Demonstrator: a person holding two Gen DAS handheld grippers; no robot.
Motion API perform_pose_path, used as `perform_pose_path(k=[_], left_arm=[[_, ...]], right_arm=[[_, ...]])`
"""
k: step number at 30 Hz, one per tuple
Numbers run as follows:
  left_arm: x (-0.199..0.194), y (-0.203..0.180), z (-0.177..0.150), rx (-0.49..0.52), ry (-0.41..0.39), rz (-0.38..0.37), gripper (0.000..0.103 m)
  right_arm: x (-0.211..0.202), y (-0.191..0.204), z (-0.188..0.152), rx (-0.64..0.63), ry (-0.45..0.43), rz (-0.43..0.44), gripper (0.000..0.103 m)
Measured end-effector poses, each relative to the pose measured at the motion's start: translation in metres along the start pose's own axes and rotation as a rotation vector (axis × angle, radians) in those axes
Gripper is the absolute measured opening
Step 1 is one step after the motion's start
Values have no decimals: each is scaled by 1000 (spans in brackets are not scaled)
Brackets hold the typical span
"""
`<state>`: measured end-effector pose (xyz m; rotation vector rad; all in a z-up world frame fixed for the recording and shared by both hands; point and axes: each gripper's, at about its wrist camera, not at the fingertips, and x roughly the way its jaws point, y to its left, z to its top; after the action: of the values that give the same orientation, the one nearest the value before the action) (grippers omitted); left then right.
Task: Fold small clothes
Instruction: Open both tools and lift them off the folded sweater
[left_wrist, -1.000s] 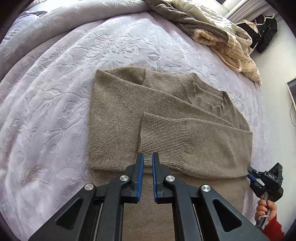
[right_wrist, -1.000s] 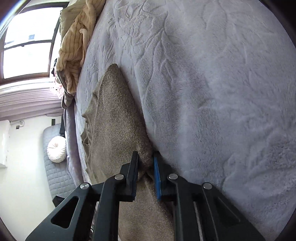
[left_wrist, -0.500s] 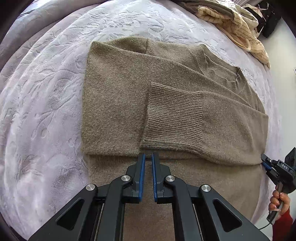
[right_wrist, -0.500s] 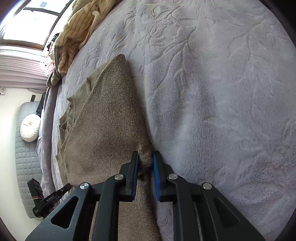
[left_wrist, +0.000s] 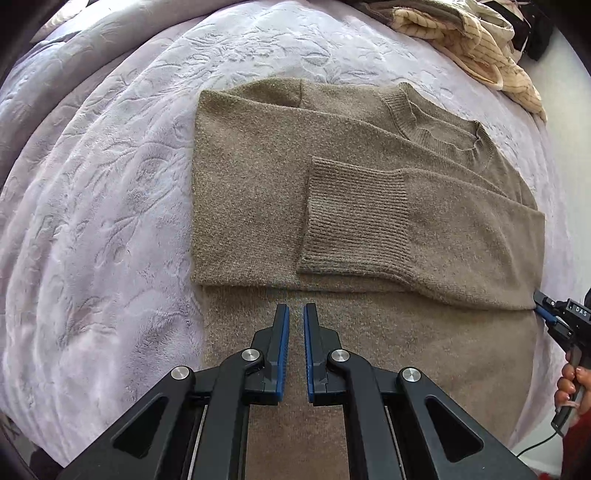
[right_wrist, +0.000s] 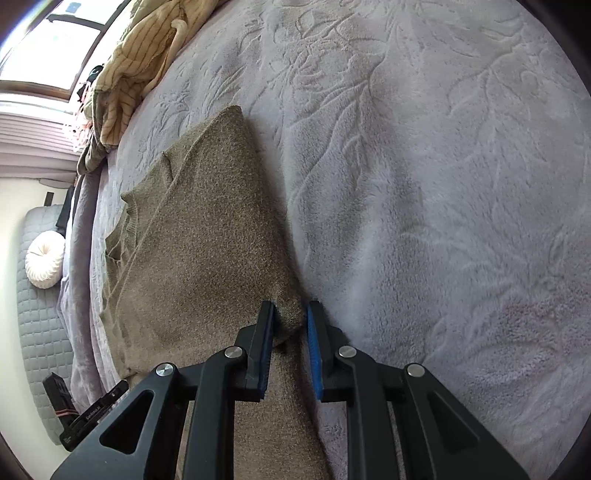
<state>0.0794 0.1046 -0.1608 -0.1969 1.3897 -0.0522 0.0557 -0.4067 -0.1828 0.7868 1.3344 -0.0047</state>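
The left gripper (left_wrist: 293, 314) hangs over the lower body of the sweater (left_wrist: 258, 192), its blue-padded jaws drawn together with only a thin slit between them and nothing caught there. The right gripper (right_wrist: 290, 317) sits at the sweater's right edge — a fold of the knit (right_wrist: 291, 314) is bunched between its pads, touching the left pad; a narrow gap shows by the right pad, so whether it is truly pinched cannot be told. From the left wrist view this right gripper (left_wrist: 545, 308) shows small at the garment's side, held by a hand (left_wrist: 572, 384) with a red sleeve.

The sweater is a fuzzy brown-taupe knit, fine-grained, with a ribbed crew collar (left_wrist: 436, 122) and a broad ribbed cuff (left_wrist: 354, 218). Both sleeves are folded across the chest, making a neat rectangle on top; the cuff lies flat near the middle. The lower body runs toward the camera.

It lies flat on a bed, on a plush lilac blanket (left_wrist: 110, 184) embossed with leaves and flowers. A crumpled cream striped garment (left_wrist: 480, 48) lies at the far edge. Beyond the bed are a round white cushion (right_wrist: 44, 260) on grey quilted padding, a pale wall — and a bright window (right_wrist: 55, 48).
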Motion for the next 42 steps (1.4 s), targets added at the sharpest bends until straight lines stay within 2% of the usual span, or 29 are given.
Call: perform_pose_path(k=[6, 7, 10, 13, 14, 15, 16, 17, 22, 27, 28, 29, 35, 42], left_arm=[[1, -12, -5, 8, 0, 2, 9], [2, -15, -5, 7, -1, 4, 9], [2, -17, -6, 3, -10, 20, 9], [2, -18, -4, 3, -13, 16, 10], [1, -18, -5, 6, -9, 22, 18], [1, -19, -5, 8, -7, 32, 62], [-1, -19, -5, -1, -21, 52, 99], [-5, -20, -6, -5, -50, 67, 102], [-9, -26, -7, 20, -49, 69, 101], [-6, -24, -5, 9, -34, 81, 101], [-5, -23, -6, 7, -27, 77, 101], [-4, -22, -6, 7, -21, 76, 101], [1, -22, -10, 26, 2, 71, 101], [4, -28, -10, 20, 26, 50, 101]], right_arm=[[-3, 8, -1, -17, 3, -31, 21], [-5, 10, -2, -20, 4, -26, 25], [-6, 10, -6, -8, 19, 26, 44], [-4, 8, -11, 14, 23, 47, 47], [-4, 7, -11, 19, 24, 47, 47], [-3, 7, -12, 27, 25, 48, 47], [-2, 7, -12, 29, 26, 49, 47], [-2, 8, -12, 27, 23, 40, 47], [0, 15, -12, -10, 28, -17, 47], [2, 12, -10, 19, 32, 0, 44], [2, 12, -9, 19, 33, 9, 25], [1, 13, -9, 11, 32, 7, 17], [-2, 24, -11, -93, 16, -110, 13], [0, 27, -12, -114, 19, -150, 13]])
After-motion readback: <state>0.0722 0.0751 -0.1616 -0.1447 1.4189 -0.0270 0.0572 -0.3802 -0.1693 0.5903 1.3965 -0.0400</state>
